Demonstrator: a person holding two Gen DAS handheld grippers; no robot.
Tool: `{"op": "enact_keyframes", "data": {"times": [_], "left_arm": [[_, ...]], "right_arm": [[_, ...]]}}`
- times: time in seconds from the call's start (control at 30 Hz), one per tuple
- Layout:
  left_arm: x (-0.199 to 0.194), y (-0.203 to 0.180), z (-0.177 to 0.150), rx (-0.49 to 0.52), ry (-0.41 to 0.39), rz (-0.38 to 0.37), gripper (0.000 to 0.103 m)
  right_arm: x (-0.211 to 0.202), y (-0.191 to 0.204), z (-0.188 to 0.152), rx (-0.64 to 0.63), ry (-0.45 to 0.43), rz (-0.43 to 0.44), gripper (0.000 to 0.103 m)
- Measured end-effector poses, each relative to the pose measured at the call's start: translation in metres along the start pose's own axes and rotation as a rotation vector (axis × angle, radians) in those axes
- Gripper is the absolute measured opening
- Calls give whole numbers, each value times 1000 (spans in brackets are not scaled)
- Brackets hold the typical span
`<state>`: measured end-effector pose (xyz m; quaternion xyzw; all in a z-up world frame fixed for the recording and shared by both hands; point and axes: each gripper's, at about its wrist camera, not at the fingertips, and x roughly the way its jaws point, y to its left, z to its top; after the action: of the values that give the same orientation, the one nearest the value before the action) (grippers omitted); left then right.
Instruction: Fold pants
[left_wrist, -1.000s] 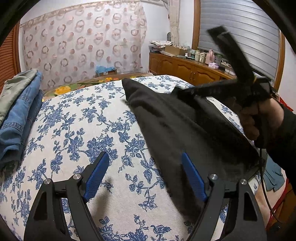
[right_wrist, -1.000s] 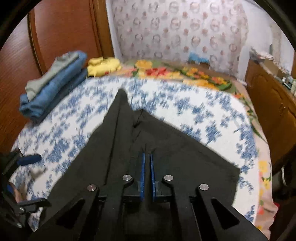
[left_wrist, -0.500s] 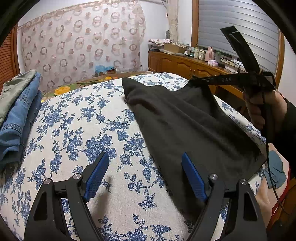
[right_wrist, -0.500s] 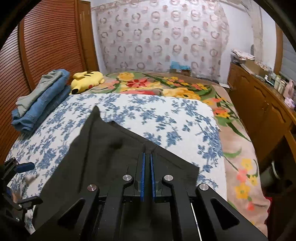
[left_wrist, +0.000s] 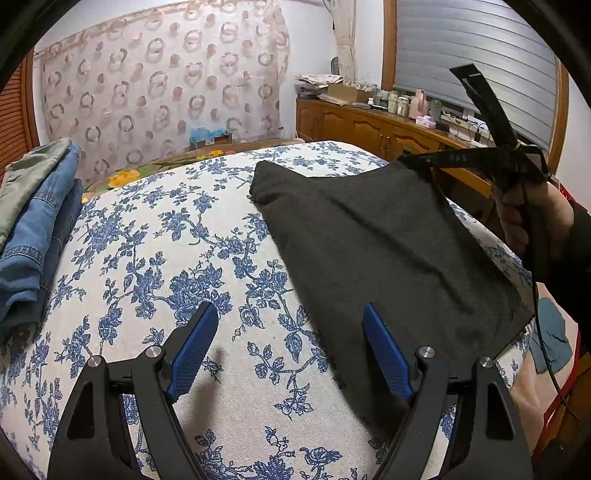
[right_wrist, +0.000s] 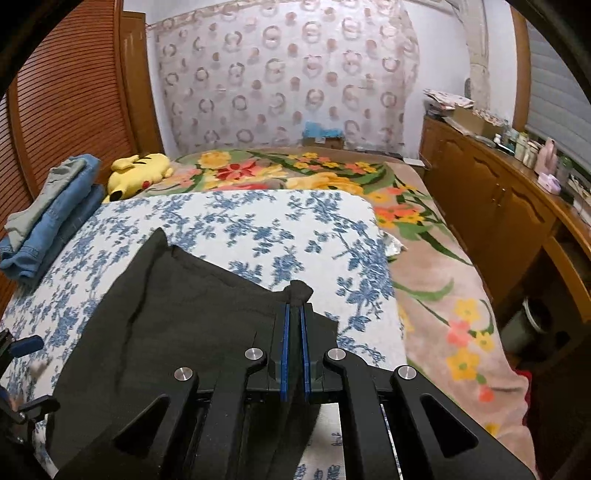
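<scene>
Black pants (left_wrist: 384, 243) lie spread on the blue-flowered white bedcover (left_wrist: 155, 258). My right gripper (right_wrist: 293, 314) is shut on a corner of the pants (right_wrist: 184, 317) and holds it lifted above the bed; it also shows in the left wrist view (left_wrist: 410, 157), at the cloth's far right corner. My left gripper (left_wrist: 291, 347) is open and empty, low over the bedcover, with its right finger at the pants' near edge. It appears at the left edge of the right wrist view (right_wrist: 22, 376).
A stack of folded jeans and other clothes (right_wrist: 48, 210) lies at the bed's left side. A yellow plush toy (right_wrist: 138, 173) lies beyond it on a floral blanket (right_wrist: 332, 173). A wooden cabinet (right_wrist: 509, 214) with bottles runs along the right wall.
My right gripper has pulled the held pants corner away to the right and lifted it, stretching the cloth flatter. My left gripper has stayed open in the same place.
</scene>
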<state>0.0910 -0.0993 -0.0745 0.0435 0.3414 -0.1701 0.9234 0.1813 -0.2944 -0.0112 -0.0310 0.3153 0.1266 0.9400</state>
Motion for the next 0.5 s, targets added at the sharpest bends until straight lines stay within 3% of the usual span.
{"op": "enact_keyframes", "data": {"times": [0.5], "left_arm": [[3,0,-1,5,13,1,82]], "right_arm": [[3,-4,1,7,39,-45,5]]}}
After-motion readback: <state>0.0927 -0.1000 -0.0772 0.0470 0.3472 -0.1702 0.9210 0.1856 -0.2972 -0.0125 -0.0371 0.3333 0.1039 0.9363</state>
